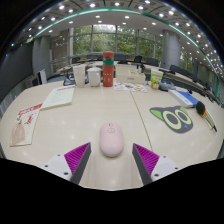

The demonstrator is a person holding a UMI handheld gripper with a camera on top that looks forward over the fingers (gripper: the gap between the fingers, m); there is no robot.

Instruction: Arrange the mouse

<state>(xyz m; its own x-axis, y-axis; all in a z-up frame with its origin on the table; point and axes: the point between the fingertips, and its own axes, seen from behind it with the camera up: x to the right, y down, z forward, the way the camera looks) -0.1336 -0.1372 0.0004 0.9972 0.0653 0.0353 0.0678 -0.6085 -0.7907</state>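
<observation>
Step judged: approach for grasp. Tool (109, 160) to be kept centred and level, fingers to be brought along both mouse flanks before closure.

Lower left: left pad (76, 156) clear of mouse. Lower centre: pink mouse (110, 140) resting on table (70, 125), just ahead of fingers, in line with gap. Lower right: right pad (146, 157) likewise clear. Tool spread wide, nothing held or touched.

A pale pink mouse (110, 140) lies flat on the light worktop (100, 115), long axis pointing to 12 o'clock, between the open tool's (110, 160) fingers, a gap on either side.
</observation>
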